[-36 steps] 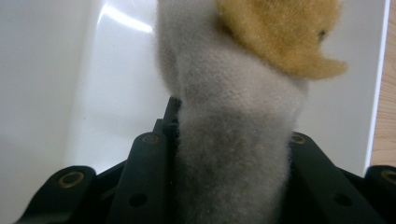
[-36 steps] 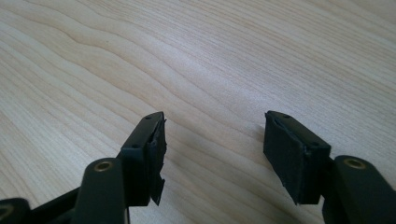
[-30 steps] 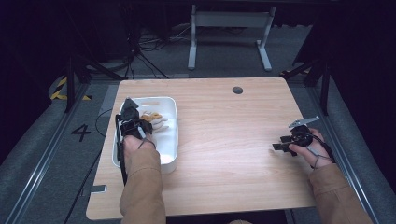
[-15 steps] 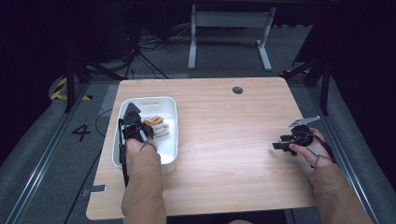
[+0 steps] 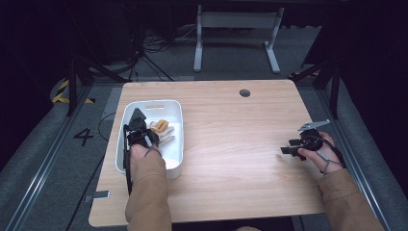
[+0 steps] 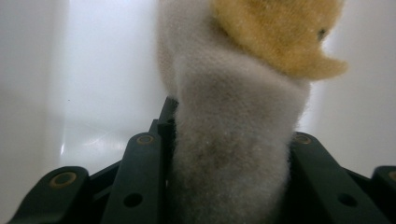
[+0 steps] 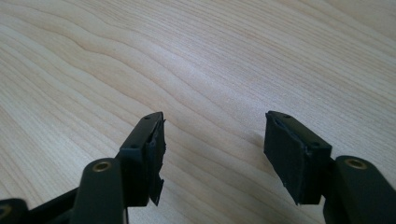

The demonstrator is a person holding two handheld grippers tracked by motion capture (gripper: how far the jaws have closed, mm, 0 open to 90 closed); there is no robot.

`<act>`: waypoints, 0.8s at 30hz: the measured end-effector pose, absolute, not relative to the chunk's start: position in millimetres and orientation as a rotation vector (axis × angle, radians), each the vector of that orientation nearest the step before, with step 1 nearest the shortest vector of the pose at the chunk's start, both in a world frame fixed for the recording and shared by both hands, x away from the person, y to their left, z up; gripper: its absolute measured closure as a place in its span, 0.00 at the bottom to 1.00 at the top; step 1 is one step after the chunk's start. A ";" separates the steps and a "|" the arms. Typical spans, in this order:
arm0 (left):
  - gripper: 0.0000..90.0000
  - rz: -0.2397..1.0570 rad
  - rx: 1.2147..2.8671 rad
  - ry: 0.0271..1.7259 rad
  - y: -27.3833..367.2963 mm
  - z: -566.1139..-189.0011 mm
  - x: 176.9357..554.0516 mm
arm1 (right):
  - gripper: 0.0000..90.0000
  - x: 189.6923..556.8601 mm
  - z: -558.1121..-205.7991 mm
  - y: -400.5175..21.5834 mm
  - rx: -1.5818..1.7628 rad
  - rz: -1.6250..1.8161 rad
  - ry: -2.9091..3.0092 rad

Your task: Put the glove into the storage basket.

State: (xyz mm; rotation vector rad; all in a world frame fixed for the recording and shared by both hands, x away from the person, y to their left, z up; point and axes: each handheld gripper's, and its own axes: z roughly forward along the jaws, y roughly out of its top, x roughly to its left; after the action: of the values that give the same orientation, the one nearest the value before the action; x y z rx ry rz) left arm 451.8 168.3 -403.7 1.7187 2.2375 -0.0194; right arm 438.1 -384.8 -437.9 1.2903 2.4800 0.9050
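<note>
Tan sleeves (image 5: 146,192), black claws (image 7: 210,154) with brass-ringed screws, trailing black cables.

Left tool (image 5: 138,126) in white bin (image 5: 174,161) (plush toy (image 5: 161,132) inside)

The left gripper (image 5: 138,126) points forward from an outstretched forearm, its jaws having just been opening slightly, while the right gripper (image 5: 294,147) rests low with jaws apart.

I see a pale wood-grain tabletop (image 5: 231,144) with a small dark round grommet (image 5: 245,93) near its far edge. A white rectangular tub (image 5: 175,139) sits directly on it at my left side, close to the left edge.
</note>
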 end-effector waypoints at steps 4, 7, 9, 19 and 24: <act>0.68 -0.035 1.735 2.250 165.8 -406.5 453.3 | 0.44 437.8 -437.2 -385.3 1.294 0.905 2.476; 0.50 -0.070 1.773 2.233 163.2 -408.8 454.4 | 0.43 437.8 -437.3 -384.9 1.289 0.908 2.477; 0.39 -0.109 1.792 2.214 161.6 -409.4 455.3 | 0.43 437.8 -437.3 -384.8 1.290 0.907 2.476; 0.00 -0.130 1.891 2.171 148.6 -406.0 458.1 | 0.42 437.7 -436.6 -385.1 1.289 0.918 2.471; 0.00 -0.078 1.873 2.143 150.1 -400.0 457.4 | 0.42 437.4 -436.2 -384.7 1.290 0.925 2.465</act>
State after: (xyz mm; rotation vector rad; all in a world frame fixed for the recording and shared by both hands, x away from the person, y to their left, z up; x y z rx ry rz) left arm 457.4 150.1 -400.0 1.8731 2.1434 -0.0783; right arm 437.4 -384.7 -436.2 1.2899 2.4648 0.9246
